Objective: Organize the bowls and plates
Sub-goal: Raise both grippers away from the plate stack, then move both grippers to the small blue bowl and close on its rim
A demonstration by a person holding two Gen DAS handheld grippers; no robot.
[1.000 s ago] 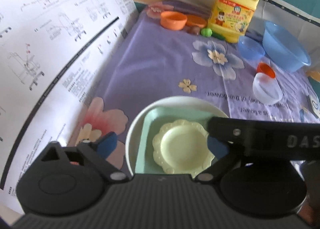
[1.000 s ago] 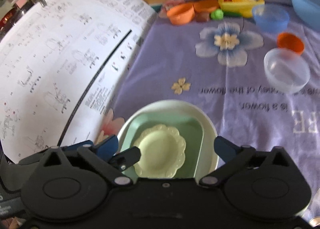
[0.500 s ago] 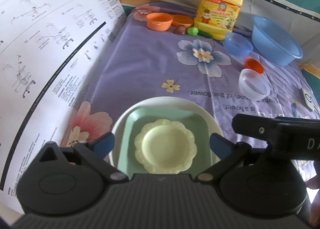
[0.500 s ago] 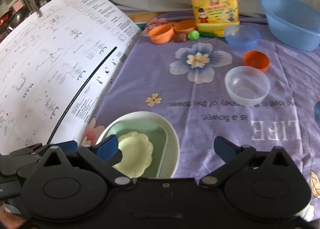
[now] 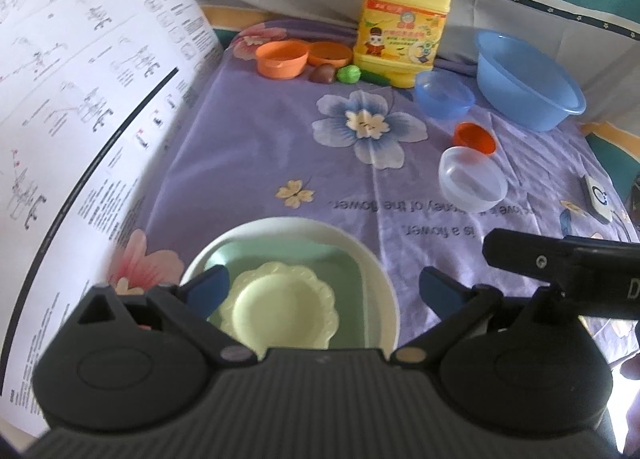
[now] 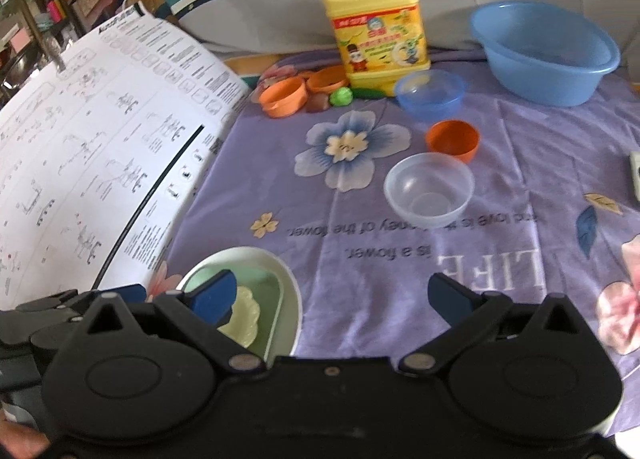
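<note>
While both tools hang above the near edge of the bench, each hand-held gripper stands with its blue-padded fingers spread wide apart and nothing between them. The left hand-held gripper (image 5: 322, 293) sits directly over a stack of three dishes: a round white plate (image 5: 372, 255) at the bottom, a square mint-green plate (image 5: 344, 259) inside it, and a small pale-yellow plate with a scalloped rim (image 5: 280, 311) on top. The right hand-held gripper (image 6: 334, 295) is set to the right of that stack, so that from its camera the white plate shows only behind its left finger (image 6: 212, 295), and part of this tool's black body reaches into the left camera's view at the right.

The purple flower-printed cloth (image 6: 500, 187) covering the bench carries the loose bowls farther back. A clear plastic bowl (image 6: 428, 189) stands upright near the middle, with a small orange cup-shaped bowl (image 6: 452, 139) just behind it. Behind that is a translucent blue bowl (image 6: 430, 93), and a large blue plastic basin (image 6: 544, 51) sits at the far right. A yellow detergent jug with an orange pump (image 6: 376, 27) stands at the back edge. To its left are two orange bowls (image 6: 282, 97), close together, with a small brown object (image 6: 318, 101) and a green ball-like object (image 6: 341, 96) beside them. A large white sheet printed with diagrams (image 6: 100, 163) curves up along the left side of the bench.
</note>
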